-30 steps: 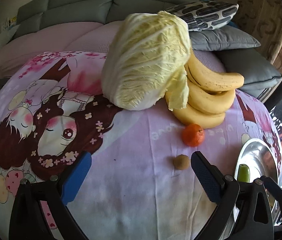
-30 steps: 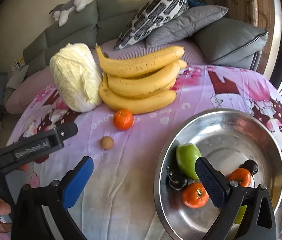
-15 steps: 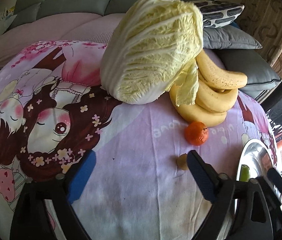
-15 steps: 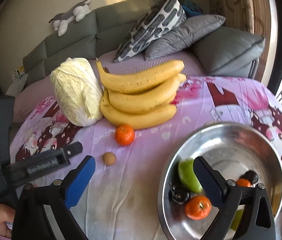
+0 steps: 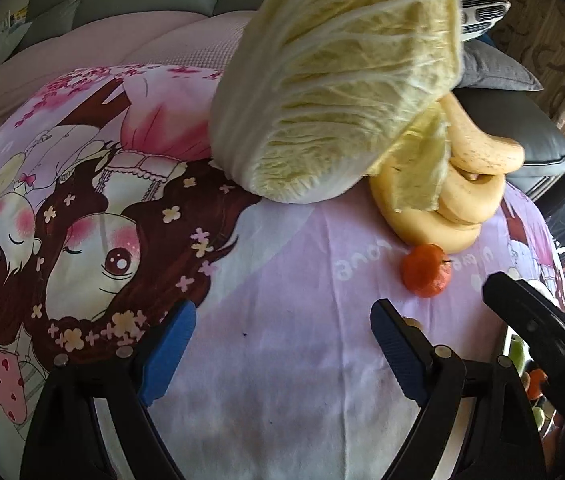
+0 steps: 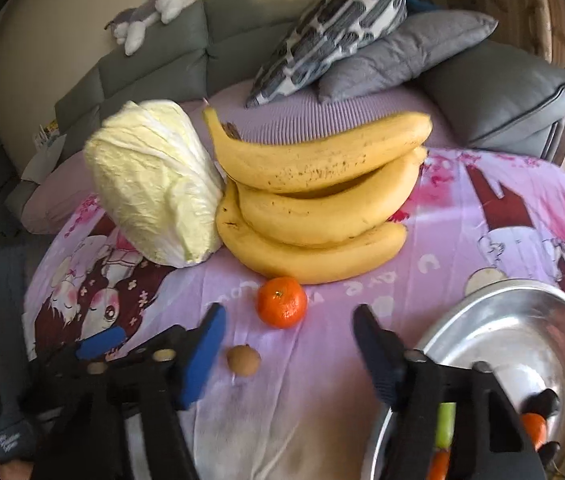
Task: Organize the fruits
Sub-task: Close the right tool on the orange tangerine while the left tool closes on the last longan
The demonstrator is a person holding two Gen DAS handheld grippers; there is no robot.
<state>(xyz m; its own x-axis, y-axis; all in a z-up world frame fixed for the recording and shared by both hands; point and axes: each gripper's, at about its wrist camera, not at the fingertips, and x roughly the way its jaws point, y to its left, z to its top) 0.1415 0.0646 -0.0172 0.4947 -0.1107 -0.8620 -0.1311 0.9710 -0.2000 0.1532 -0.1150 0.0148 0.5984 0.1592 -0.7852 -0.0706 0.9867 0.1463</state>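
Observation:
A mandarin [image 6: 282,302] and a small brown fruit [image 6: 243,360] lie on the pink cartoon cloth in front of a bunch of bananas [image 6: 314,200]. My right gripper [image 6: 288,344] hovers over them with its jaws closing. The brown fruit sits between the fingers, nearer the left one, untouched. The mandarin lies just past the fingertips. My left gripper [image 5: 282,344] stands open above bare cloth, and its right finger hides most of the brown fruit [image 5: 412,322]. The mandarin [image 5: 426,274] lies beyond that finger. A steel bowl [image 6: 522,320] at the right holds a green apple [image 6: 446,420] and orange fruits.
A big napa cabbage [image 5: 334,80] leans against the bananas [image 5: 470,184]. Grey cushions [image 6: 402,52] and a sofa back rise behind the cloth. One blue pad [image 6: 100,344] of my left gripper shows at the lower left of the right wrist view.
My right gripper has swung left from over the bowl to the mandarin and brown fruit, and its jaws have narrowed. My left gripper has sunk closer to the cloth and cabbage.

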